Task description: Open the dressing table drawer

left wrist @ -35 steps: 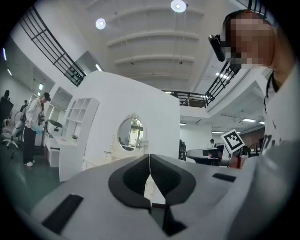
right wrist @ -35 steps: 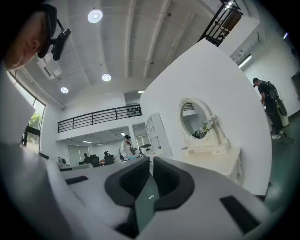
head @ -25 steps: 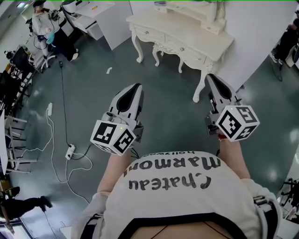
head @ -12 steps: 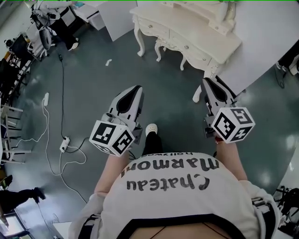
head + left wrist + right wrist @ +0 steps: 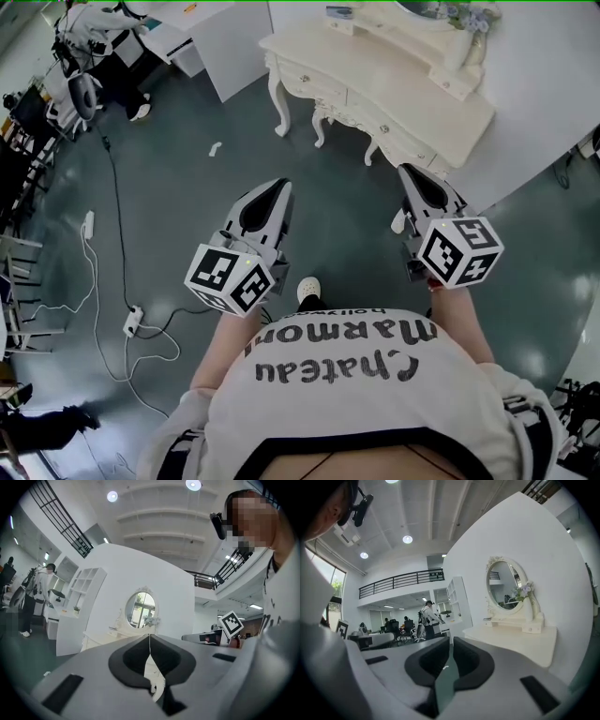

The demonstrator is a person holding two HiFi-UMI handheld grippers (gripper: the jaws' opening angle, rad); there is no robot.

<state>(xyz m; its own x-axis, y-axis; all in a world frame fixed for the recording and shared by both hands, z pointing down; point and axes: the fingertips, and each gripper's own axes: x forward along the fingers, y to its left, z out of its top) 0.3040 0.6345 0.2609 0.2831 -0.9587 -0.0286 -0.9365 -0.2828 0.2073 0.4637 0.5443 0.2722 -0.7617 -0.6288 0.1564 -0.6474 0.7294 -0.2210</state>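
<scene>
The cream dressing table (image 5: 412, 89) stands against a white wall at the top of the head view. Its drawer fronts (image 5: 386, 127) carry small knobs and face me. My left gripper (image 5: 274, 190) is shut and empty, over the floor a short way in front of the table's left legs. My right gripper (image 5: 411, 173) is also shut with nothing in it, its tips close by the table's right front corner. In the left gripper view the left gripper (image 5: 150, 637) points at the oval mirror (image 5: 140, 609). In the right gripper view the right gripper (image 5: 451, 641) is beside the tabletop (image 5: 520, 641).
A white shelf unit (image 5: 230, 42) stands left of the table. Cables and a power strip (image 5: 134, 320) lie on the grey floor at the left. My white shoe (image 5: 307, 289) shows between the grippers. A person stands by desks at the far left (image 5: 33, 597).
I have stepped toward the dressing table, which now sits nearer both grippers. Both grippers moved forward with me, the right one reaching the table's corner. The jaws stayed shut.
</scene>
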